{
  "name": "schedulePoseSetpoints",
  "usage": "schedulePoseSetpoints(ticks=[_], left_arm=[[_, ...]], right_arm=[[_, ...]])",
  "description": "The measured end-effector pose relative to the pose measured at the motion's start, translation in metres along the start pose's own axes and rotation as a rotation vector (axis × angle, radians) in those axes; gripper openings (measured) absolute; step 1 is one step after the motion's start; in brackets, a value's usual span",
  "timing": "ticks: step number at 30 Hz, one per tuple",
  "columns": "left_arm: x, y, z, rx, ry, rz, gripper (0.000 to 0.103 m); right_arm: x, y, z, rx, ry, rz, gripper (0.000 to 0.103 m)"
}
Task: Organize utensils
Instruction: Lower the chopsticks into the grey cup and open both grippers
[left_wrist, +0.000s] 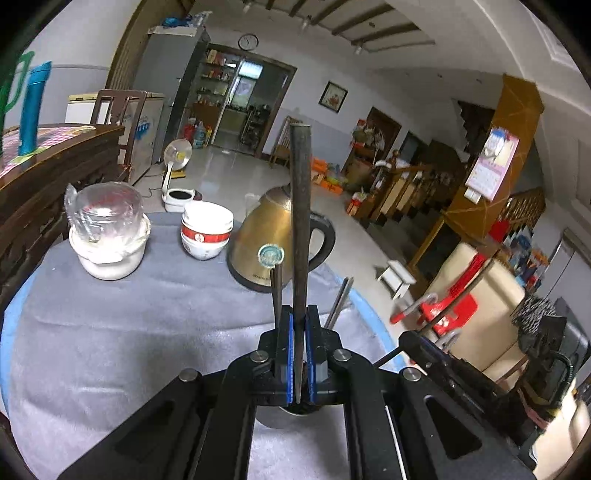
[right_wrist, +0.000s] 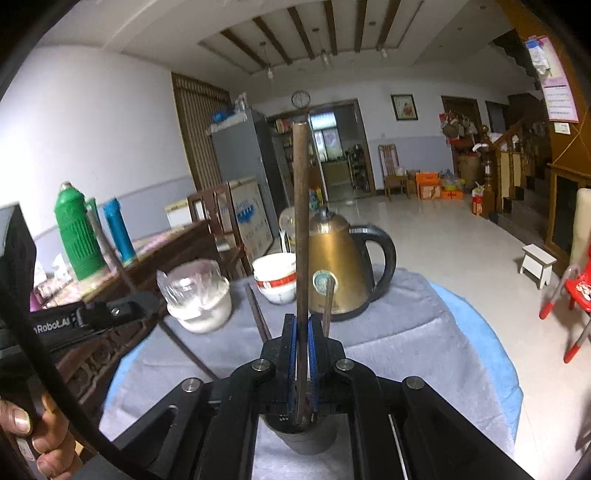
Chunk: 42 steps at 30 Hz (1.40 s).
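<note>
Both claws are clamping upright chopsticks: left gripper pinching a dark chopstick, right gripper squeezing a brown chopstick over a metal cup; only the right view is showing a green thermos

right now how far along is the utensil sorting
Partly done, it seems. Several chopsticks already stand in the metal cup below the fingers. In hand: the left gripper is shut on a dark chopstick, the right gripper on a brown chopstick, both upright over a cup. Left: lowering and releasing these two.
</note>
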<state>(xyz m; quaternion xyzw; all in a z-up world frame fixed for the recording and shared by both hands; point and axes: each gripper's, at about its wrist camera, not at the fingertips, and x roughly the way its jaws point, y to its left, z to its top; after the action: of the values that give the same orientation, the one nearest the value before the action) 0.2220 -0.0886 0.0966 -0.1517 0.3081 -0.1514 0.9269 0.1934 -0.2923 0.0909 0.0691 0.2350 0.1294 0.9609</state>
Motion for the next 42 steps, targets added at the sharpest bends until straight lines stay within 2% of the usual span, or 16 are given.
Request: schedulePoseSetpoints(ticks=[8,15,35,37,39,42], left_arm=[[0.051,0.005,-0.016,0.017,0.127,0.056,0.006],[0.073,0.008,-0.027,0.023,0.205,0.074,0.006],[0.096,0.01,-0.035,0.011,0.284,0.086,0.007],[0.097,0.01,-0.036,0.014,0.293,0.095,0.01],[0.098,0.011,-0.035,0.008,0.294,0.111,0.026],[0.09,0.013,-0.032,-0.002,0.263,0.113,0.037]], right_arm=[[0.045,-0.013,-0.017,0.008,0.14,0.005,0.006],[0.072,-0.024,-0.027,0.028,0.231,0.011,0.006],[0.097,-0.033,-0.037,0.072,0.319,0.009,0.008],[0.099,-0.034,-0.038,0.075,0.329,0.006,0.008],[0.101,-0.036,-0.039,0.079,0.332,-0.008,0.008],[0.1,-0.038,-0.039,0.084,0.333,-0.01,0.008]])
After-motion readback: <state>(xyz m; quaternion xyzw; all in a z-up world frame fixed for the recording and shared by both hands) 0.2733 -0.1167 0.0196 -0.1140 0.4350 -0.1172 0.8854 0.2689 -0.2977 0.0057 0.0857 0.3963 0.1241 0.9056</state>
